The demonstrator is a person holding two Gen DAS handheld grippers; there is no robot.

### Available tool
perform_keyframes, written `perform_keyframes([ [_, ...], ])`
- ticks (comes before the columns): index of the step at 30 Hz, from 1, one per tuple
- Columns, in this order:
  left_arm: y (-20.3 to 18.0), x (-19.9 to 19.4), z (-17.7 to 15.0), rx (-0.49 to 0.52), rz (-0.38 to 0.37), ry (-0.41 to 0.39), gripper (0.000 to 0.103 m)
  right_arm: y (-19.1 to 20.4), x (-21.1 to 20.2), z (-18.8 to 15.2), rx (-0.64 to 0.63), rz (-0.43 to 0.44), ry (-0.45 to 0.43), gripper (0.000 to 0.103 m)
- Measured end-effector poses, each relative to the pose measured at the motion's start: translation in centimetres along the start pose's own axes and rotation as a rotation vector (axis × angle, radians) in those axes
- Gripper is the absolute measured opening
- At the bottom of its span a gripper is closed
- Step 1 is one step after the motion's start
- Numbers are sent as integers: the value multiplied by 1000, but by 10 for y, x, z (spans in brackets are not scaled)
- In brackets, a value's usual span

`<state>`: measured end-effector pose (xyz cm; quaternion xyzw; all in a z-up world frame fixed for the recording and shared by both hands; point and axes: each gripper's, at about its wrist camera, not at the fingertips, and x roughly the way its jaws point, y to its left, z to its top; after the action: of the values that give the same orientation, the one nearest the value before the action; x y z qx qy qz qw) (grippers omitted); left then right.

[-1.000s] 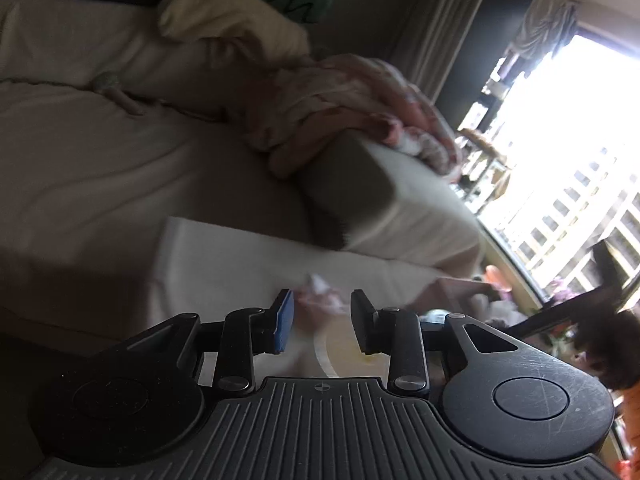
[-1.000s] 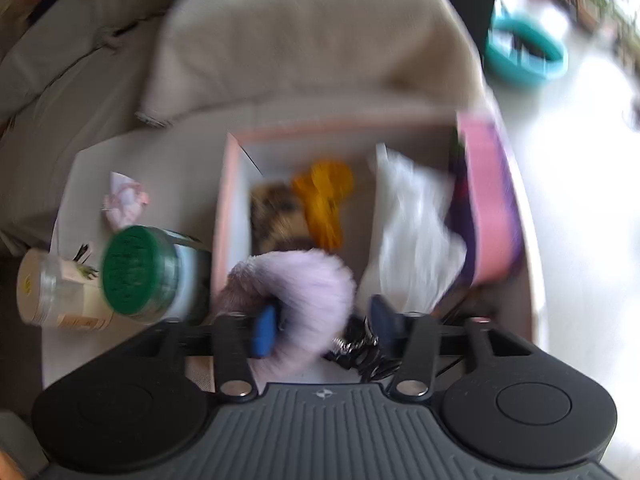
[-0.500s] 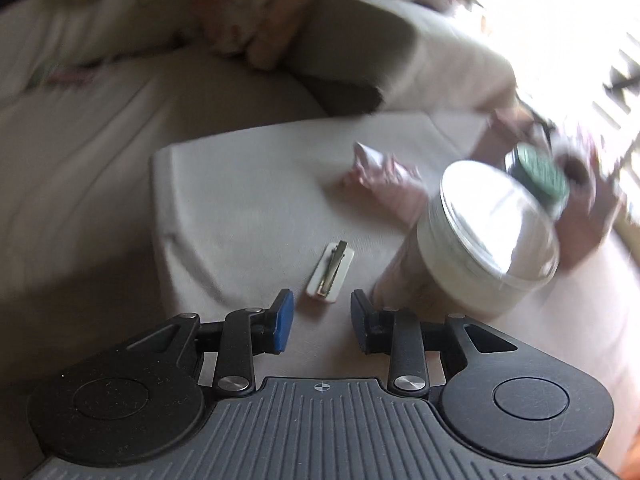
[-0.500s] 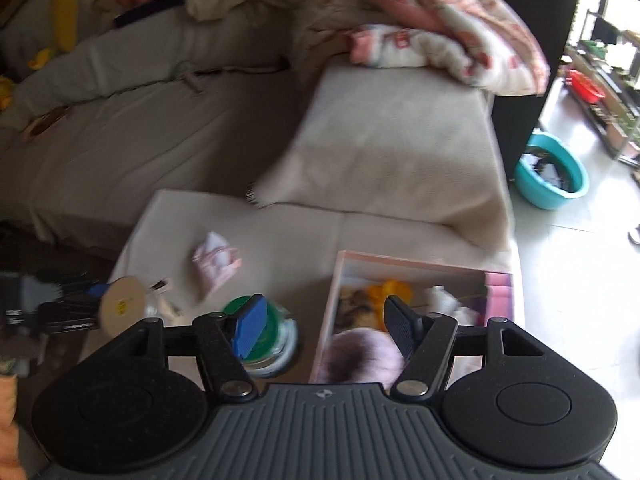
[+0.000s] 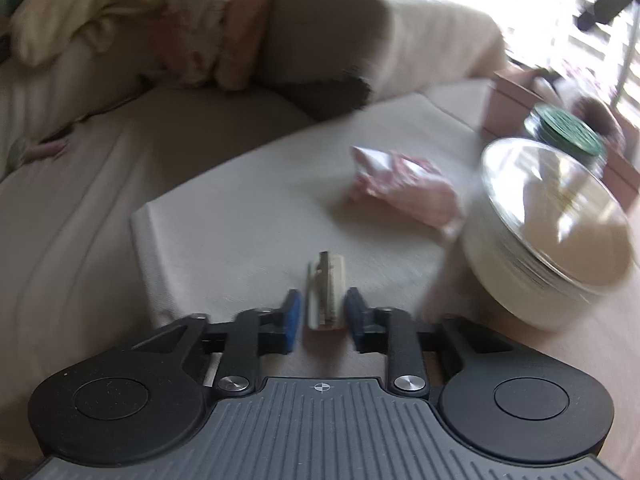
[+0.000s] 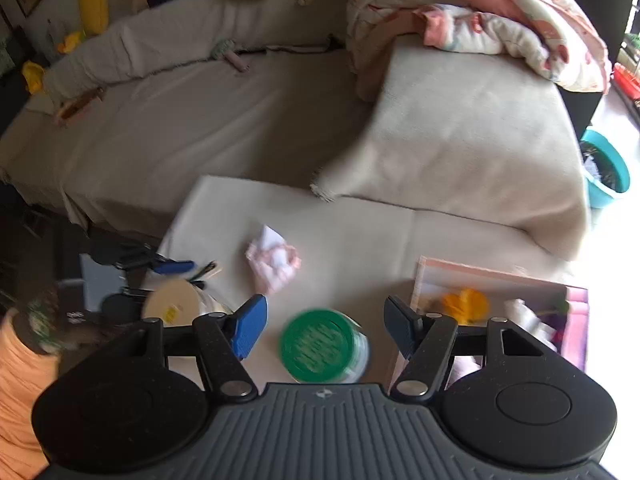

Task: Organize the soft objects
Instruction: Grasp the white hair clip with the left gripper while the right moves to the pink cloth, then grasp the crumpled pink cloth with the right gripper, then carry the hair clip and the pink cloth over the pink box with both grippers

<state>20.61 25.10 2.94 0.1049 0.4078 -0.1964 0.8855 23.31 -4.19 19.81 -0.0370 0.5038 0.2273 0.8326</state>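
A hair clip on a white card (image 5: 325, 290) lies on the beige table cover, right between the fingers of my open left gripper (image 5: 320, 314); the pads do not touch it. The clip also shows in the right wrist view (image 6: 208, 270). A crumpled pink cloth (image 5: 404, 186) lies beyond it, also in the right wrist view (image 6: 274, 260). My right gripper (image 6: 324, 326) is open wide and empty, high above the table. A pink box (image 6: 576, 312) at the right holds an orange soft item (image 6: 466, 302) and other soft things.
A cream-lidded jar (image 5: 552, 232) stands right of the clip. A green-lidded jar (image 6: 320, 346) stands between the cream-lidded jar and the box. A sofa with a pink blanket (image 6: 480, 16) lies behind. A teal basin (image 6: 608, 168) sits on the floor.
My right gripper let go of the purple fluffy item in the box, opened and rose away. My left gripper swung down to the table and moved up around the hair clip.
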Motion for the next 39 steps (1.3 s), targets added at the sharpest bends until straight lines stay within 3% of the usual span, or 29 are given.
perform_keyframes([
  [5, 16, 1, 1, -121, 153, -9, 23, 18, 24, 18, 30, 54, 22, 65],
  [7, 21, 0, 0, -164, 114, -11, 23, 24, 41, 28, 61, 80, 53, 65],
  [9, 24, 0, 0, -202, 72, -16, 32, 33, 65, 40, 92, 103, 102, 65],
  [11, 26, 1, 4, -238, 61, -9, 34, 45, 96, 52, 103, 97, 172, 65],
  [17, 28, 5, 10, -278, 83, 1, 34, 68, 182, 70, 80, -43, 313, 65],
  [21, 20, 9, 10, -263, 113, -5, 34, 65, 211, 63, 91, -60, 409, 65],
  [22, 19, 9, 10, -268, 120, -6, 34, 65, 215, 60, 84, -60, 422, 61],
  [25, 15, 10, 11, -262, 138, -9, 34, 68, 218, 49, 46, -56, 438, 8],
  [28, 13, 10, 10, -266, 160, -15, 30, 69, 199, 45, 37, -16, 397, 6],
  [30, 15, 9, 10, -288, 176, -20, 23, 69, 179, 45, 18, 6, 351, 6],
  [36, 15, 7, 7, -311, 180, -43, 22, 73, 123, 49, -4, 37, 244, 6],
  [39, 17, -2, -1, -348, 133, -62, 22, 80, 96, 47, -27, 32, 190, 6],
])
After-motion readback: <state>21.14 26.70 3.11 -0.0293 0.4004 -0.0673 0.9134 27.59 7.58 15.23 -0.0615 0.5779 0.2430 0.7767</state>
